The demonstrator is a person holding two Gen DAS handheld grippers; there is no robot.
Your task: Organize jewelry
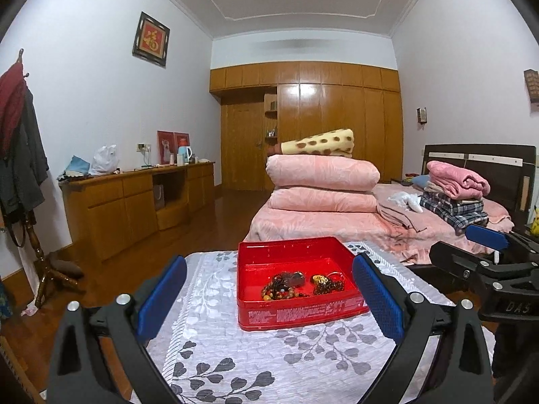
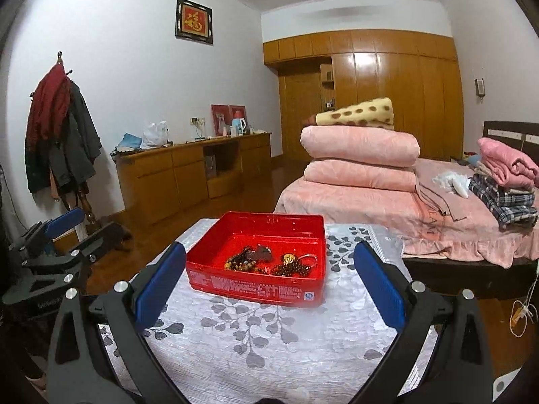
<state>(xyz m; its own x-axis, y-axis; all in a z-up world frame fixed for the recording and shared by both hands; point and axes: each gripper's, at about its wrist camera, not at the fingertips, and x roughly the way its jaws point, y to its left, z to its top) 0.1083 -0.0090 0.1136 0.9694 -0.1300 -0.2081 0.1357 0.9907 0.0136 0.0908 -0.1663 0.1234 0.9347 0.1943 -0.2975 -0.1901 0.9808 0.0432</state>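
Observation:
A red plastic box (image 1: 296, 314) stands on a table with a white, grey-leaf cloth (image 1: 256, 363). Inside lie several bead bracelets and trinkets (image 1: 286, 286), some amber, some dark brown, one gold. The box also shows in the right wrist view (image 2: 256, 289) with the jewelry (image 2: 269, 262) in it. My left gripper (image 1: 269, 299) is open and empty, held just in front of the box. My right gripper (image 2: 267, 286) is open and empty, also in front of the box. The right gripper shows at the right edge of the left wrist view (image 1: 485, 249).
A bed (image 1: 337, 225) with stacked pink quilts (image 1: 323, 181) and folded clothes (image 1: 454, 198) lies behind the table. A wooden sideboard (image 1: 134, 202) lines the left wall. A coat stand (image 2: 64, 128) stands at the left. A wardrobe (image 1: 320, 118) fills the far wall.

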